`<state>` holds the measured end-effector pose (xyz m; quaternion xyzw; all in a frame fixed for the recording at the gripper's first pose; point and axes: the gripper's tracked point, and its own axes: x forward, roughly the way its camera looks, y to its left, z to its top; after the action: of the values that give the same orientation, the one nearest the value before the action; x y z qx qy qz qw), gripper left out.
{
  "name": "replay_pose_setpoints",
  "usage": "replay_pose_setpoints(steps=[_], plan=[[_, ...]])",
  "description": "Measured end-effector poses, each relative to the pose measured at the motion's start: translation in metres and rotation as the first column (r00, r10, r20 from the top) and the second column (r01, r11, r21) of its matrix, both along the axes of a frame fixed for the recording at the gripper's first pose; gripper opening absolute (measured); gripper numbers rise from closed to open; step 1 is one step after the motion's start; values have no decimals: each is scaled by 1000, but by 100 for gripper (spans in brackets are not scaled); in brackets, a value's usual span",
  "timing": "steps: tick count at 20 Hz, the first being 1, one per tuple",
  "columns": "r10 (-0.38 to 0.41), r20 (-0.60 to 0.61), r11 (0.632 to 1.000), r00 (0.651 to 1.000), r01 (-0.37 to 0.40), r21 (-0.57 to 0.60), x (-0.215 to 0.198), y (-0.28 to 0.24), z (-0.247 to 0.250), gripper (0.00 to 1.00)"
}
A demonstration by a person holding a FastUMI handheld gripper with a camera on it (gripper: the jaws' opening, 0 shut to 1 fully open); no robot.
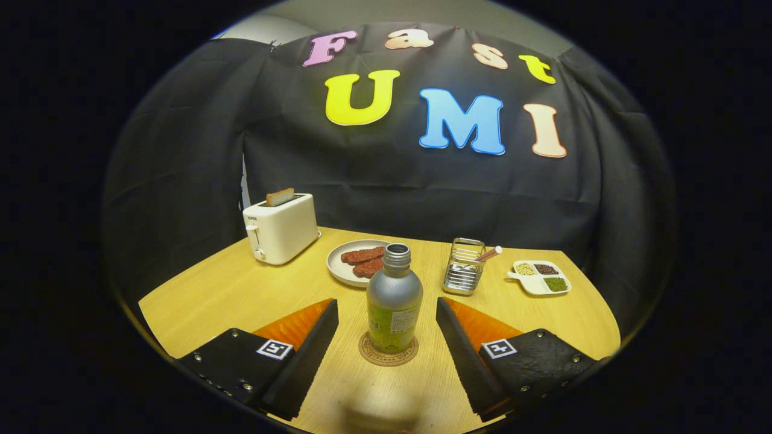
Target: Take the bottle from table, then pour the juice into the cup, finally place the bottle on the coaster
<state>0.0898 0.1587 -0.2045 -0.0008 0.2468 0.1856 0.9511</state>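
Jaws spread wide, gripper [386,328] clear of the capless grey metal bottle [394,301] standing between them on the round brown coaster [388,354]; placing looks done; pouring cannot be judged.

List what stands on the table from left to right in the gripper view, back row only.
White toaster with a slice of bread in it → round white plate of reddish meat pieces → ribbed metal holder with a stick in it → white divided dish of grains. The tool is open, its fingers either side of the grey bottle.
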Motion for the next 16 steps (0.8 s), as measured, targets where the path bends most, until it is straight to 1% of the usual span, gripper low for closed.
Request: replay_pose_setpoints(steps=[4,8,12,16], plan=[[-53,61,998,997,51,35,-23,-19,46,98],[-116,154,993,981,109,53,-48,-44,88,98],[-173,195,983,965,159,86,-76,-67,116,98],[-245,235,967,940,222,122,-95,-89,137,98]])
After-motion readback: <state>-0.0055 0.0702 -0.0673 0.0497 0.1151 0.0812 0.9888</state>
